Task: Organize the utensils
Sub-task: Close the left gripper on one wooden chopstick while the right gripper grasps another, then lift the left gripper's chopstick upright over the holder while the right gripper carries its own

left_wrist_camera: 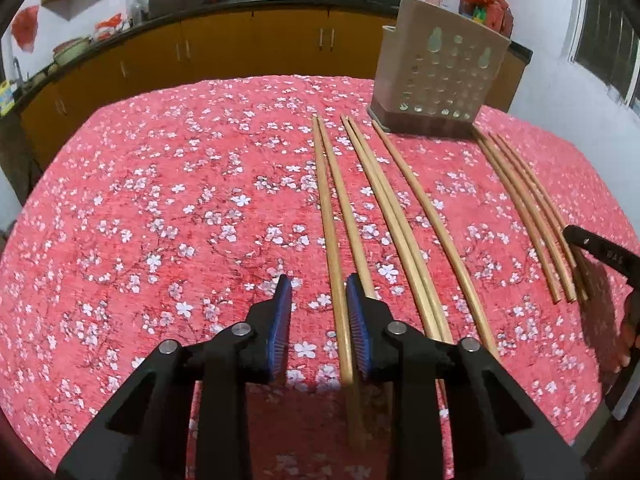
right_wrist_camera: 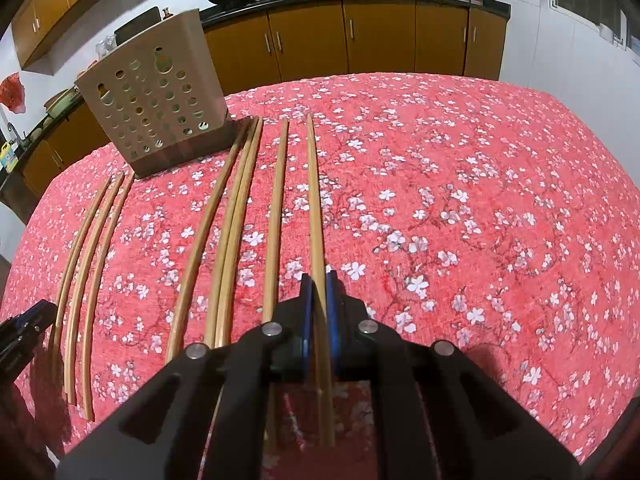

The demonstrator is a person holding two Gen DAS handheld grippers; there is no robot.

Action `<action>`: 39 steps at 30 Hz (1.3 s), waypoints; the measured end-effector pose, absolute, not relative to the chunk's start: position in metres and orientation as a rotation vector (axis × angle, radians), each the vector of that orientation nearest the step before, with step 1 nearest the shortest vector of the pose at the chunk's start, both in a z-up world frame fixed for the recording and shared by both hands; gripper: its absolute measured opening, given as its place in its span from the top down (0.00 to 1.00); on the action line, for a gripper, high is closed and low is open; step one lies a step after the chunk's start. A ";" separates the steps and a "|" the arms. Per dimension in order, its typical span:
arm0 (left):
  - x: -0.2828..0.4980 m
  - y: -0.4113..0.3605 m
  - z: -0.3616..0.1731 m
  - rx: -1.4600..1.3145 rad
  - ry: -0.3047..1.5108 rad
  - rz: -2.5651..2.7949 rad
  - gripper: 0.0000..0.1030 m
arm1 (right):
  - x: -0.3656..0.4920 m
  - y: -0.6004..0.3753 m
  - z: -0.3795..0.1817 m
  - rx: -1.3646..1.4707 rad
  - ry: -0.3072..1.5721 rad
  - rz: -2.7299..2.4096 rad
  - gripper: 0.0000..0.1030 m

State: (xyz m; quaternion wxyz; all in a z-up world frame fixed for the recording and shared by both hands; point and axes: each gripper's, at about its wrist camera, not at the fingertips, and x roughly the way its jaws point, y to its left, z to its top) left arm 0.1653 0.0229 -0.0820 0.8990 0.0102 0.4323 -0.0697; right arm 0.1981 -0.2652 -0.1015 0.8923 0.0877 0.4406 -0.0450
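My right gripper clamped one chopstick near its butt; left gripper gaped. Light, stiff, likely slippery.

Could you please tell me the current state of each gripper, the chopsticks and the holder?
left gripper: open, around the straddled chopstick, not clamping it.
right gripper: shut on the held chopstick.
other chopsticks: lying flat on the tablecloth.
utensil holder: upright; its contents are hidden.

faint embossed letters on a black gripper part, too blurred to read
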 end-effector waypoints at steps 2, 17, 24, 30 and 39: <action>0.165 0.021 -0.083 0.048 0.890 -0.137 0.75 | 0.197 -0.265 -0.101 0.175 0.913 -0.092 0.91; 0.216 0.057 -0.082 -0.030 0.886 -0.065 0.91 | 0.230 -0.288 -0.102 0.186 0.884 -0.117 0.92; 0.209 0.060 -0.081 -0.055 0.886 -0.092 0.91 | 0.229 -0.287 -0.101 0.175 0.875 -0.119 0.92; 0.203 0.057 -0.080 -0.037 0.888 -0.103 0.91 | 0.221 -0.290 -0.100 0.175 0.873 -0.115 0.92; 0.202 0.054 -0.080 -0.016 0.890 -0.091 0.92 | 0.221 -0.285 -0.103 0.167 0.871 -0.119 0.92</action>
